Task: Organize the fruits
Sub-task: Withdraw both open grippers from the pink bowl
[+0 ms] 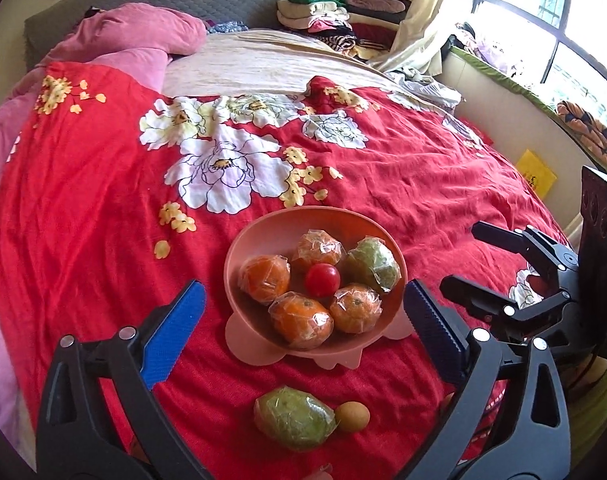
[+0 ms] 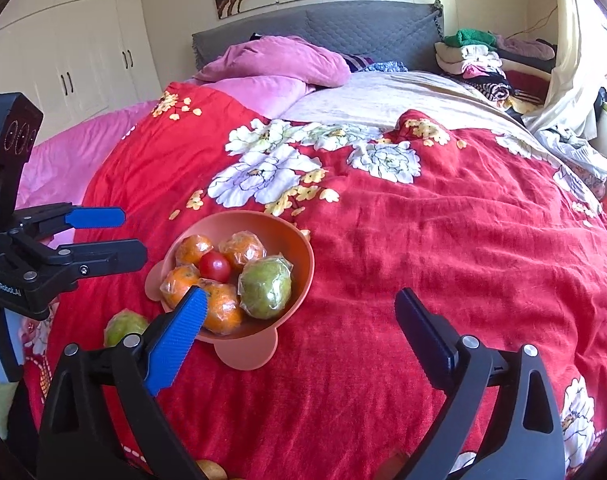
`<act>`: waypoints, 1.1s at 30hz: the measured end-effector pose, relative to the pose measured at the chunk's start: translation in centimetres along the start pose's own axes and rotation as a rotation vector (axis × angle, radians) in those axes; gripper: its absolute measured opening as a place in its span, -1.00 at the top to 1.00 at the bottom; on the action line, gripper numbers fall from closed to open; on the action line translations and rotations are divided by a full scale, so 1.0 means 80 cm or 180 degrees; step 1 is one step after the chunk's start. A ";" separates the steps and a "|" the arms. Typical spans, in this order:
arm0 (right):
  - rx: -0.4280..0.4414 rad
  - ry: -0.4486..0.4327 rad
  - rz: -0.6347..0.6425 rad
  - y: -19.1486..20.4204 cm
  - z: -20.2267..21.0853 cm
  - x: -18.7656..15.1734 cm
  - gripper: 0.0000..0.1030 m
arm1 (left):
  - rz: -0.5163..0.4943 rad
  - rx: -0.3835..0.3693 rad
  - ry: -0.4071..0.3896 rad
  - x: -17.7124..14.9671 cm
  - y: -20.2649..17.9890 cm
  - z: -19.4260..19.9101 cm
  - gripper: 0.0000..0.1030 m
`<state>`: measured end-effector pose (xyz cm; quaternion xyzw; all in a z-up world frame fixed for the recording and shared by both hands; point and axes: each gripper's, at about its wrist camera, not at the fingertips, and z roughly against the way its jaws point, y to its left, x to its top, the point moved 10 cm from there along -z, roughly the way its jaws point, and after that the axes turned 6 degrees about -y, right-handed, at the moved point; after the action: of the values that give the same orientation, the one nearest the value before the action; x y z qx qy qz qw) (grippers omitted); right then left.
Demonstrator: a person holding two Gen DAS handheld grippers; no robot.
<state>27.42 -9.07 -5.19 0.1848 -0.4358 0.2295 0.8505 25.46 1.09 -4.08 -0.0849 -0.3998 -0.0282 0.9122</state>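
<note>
Six wrapped fruits (image 1: 281, 278) in pink bowl (image 1: 263, 232)

Bedspread (image 2: 443, 240) right of bowl (image 2: 299, 248) free.

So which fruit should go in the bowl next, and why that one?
Probably the wrapped green fruit. It lies on the red bedspread just in front of the pink bowl, between the open left gripper's fingers, with nothing held. Lowering that gripper onto it looks like the shortest move.

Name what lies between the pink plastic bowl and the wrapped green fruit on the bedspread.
Only bare red bedspread, seen in the left wrist view, separates bowl from green fruit.
</note>
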 end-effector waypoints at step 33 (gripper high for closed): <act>0.0050 -0.0183 0.0006 0.024 0.064 0.010 -0.91 | 0.0045 -0.0013 -0.0055 -0.020 -0.008 0.040 -0.81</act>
<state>23.42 -9.91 -1.52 0.1975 -0.4584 0.2283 0.8359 22.01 0.98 -3.05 -0.0897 -0.4070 -0.0218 0.9087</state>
